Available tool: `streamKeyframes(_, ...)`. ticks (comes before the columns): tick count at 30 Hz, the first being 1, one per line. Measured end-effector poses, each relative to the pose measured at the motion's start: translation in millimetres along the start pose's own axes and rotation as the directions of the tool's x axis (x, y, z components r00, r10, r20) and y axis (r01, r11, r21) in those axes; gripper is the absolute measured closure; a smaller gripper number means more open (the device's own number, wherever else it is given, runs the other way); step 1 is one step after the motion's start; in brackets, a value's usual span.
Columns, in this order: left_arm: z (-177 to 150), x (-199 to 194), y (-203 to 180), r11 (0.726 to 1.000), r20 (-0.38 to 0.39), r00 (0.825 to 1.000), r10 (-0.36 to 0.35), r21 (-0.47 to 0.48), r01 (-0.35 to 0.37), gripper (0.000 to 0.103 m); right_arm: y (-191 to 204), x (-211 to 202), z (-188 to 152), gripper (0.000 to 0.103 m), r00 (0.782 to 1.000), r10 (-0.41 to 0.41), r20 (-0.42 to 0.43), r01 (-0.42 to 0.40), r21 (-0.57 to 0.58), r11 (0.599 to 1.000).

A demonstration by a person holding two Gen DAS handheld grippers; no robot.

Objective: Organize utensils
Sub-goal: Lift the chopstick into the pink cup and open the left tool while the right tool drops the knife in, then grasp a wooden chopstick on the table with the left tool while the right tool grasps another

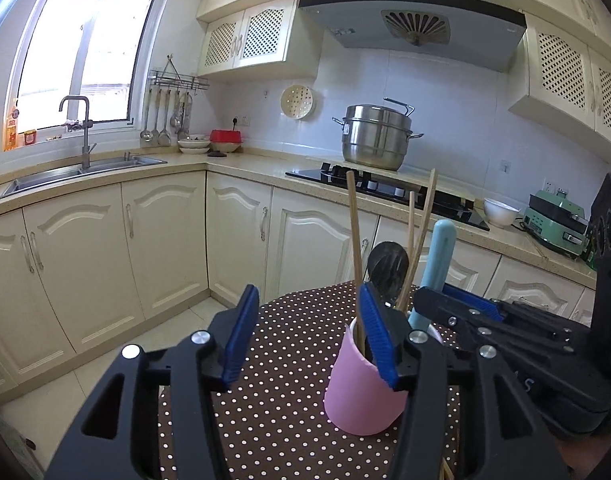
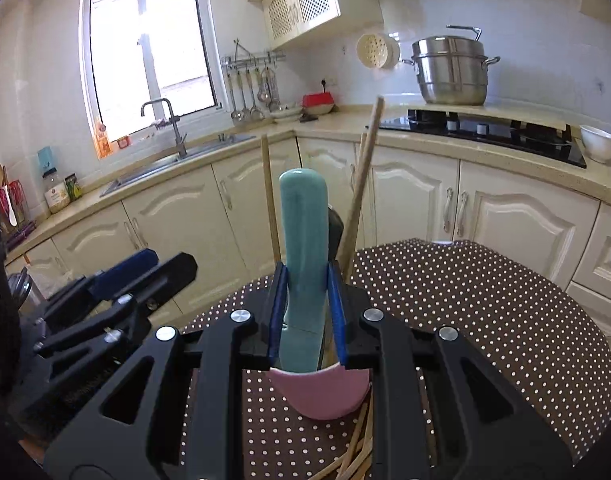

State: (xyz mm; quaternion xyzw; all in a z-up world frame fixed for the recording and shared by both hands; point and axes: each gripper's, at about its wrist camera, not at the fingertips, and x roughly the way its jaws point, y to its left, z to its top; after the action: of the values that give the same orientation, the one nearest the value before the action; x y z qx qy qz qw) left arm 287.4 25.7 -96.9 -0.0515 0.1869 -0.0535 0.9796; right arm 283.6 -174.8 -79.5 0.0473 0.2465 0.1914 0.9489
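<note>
**Pink cup nearly filled, loose chopsticks left**

Pink cup (image 1: 363, 390) stands on the dotted tablecloth (image 1: 289, 360), already holding chopsticks (image 1: 355, 248) and a dark spoon (image 1: 387, 270). My left gripper (image 1: 311, 344) gapes wide, one pad inside the rim. My right gripper (image 2: 305, 312) clamps the blue handle (image 2: 305, 248), its lower end in the cup. More chopsticks (image 2: 355, 454) lie on the cloth, so I judge the job well along but unfinished.

You can't see the lower end of the blue handle (image 2: 305, 256): it drops behind the rim of the pink cup (image 2: 321, 394), whose sides are covered by the right gripper (image 2: 306, 316). The loose chopsticks (image 2: 355, 452) on the table run off the bottom edge. From the left wrist view, the dark spoon (image 1: 387, 270) is partly hidden, perhaps a ladle.
</note>
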Motion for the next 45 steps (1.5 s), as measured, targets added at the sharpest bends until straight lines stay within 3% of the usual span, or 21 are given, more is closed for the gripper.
streamKeyframes(13,3.0,-25.5,-0.9,0.999,0.026,1.0,0.017,0.033,-0.018,0.042,4.2,-18.0,0.1,0.079,0.999,-0.009,0.03,0.008,0.031,0.999)
streamKeyframes(19,8.2,-43.7,-1.2,0.999,0.048,0.999,0.023,0.026,-0.024,0.04,11.5,-41.7,4.1,0.062,0.997,-0.011,0.077,0.009,0.026,1.0)
streamKeyframes(32,11.5,-108.8,-24.0,0.995,0.153,0.988,0.034,0.083,-0.047,0.038,27.3,-104.9,0.2,0.061,0.989,-0.01,0.147,0.009,0.01,1.0)
streamKeyframes(40,0.1,-124.8,-45.7,0.99,0.126,0.992,0.005,0.137,-0.022,0.038,20.6,-137.0,-16.0,0.06,0.987,-0.045,0.154,0.04,0.034,0.999)
streamKeyframes(45,-8.2,-119.8,-55.2,0.988,0.026,0.999,-0.031,0.154,0.027,0.038,7.6,-146.9,-32.6,0.06,0.989,-0.078,0.128,0.071,0.062,0.996)
